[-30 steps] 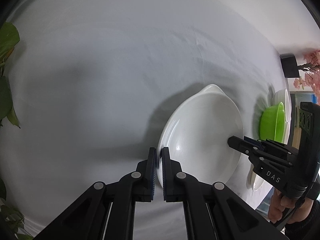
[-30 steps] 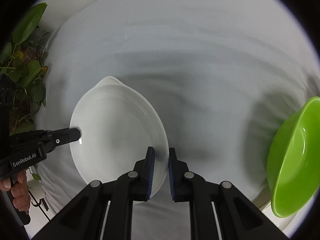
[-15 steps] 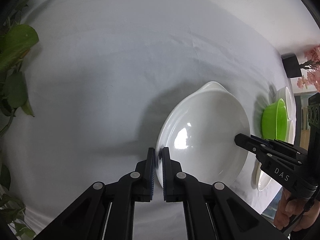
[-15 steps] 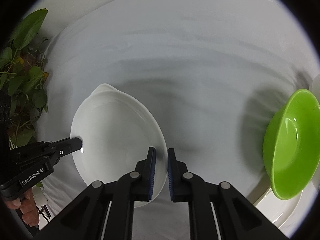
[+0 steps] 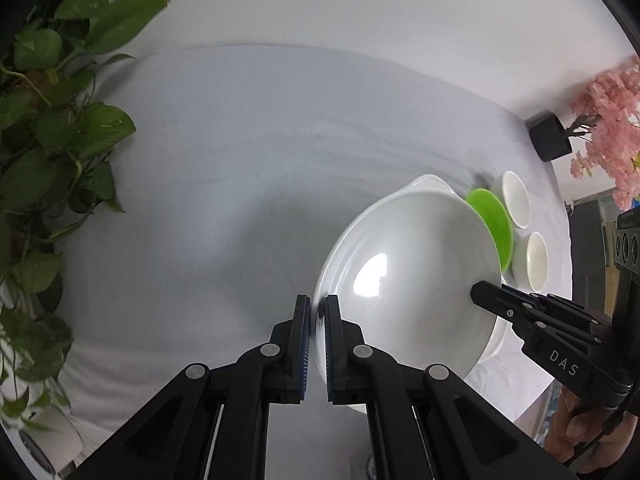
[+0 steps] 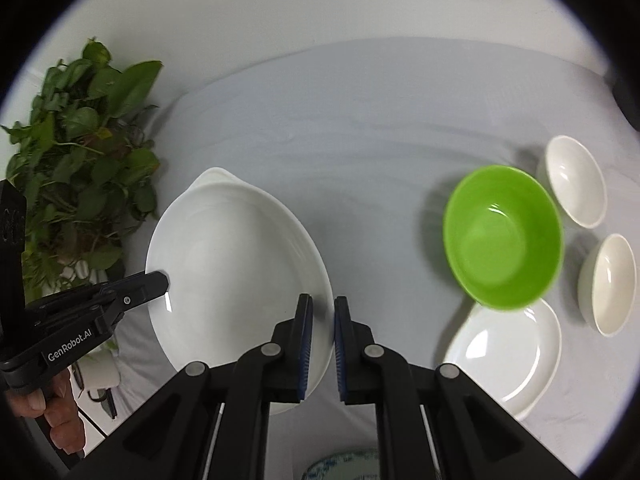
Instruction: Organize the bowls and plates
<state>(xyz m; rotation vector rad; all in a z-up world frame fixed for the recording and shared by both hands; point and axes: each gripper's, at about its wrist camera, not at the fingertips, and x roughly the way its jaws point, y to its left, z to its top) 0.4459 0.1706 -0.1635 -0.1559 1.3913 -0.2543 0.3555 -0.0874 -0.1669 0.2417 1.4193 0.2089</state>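
- The left gripper is closed on one edge of the big white dish, and the right gripper clamps the opposite edge, so both hands carry it together.
- The dish seems to be in the air above the white tablecloth, not resting on it; the blur makes this a little uncertain.
- The green bowl sits on a white plate at the right side of the table.
- Two small white bowls stand apart, just beside the green bowl, each one alone.
- I judge the task is only partly done: one bowl is already on a plate, but nothing else is stacked.
- What is left, I think: to put the big dish down in its place near the other dishes, and to gather the two small bowls.
- A leafy plant stands at the left edge and pink flowers at the far right corner; they are not part of the job.
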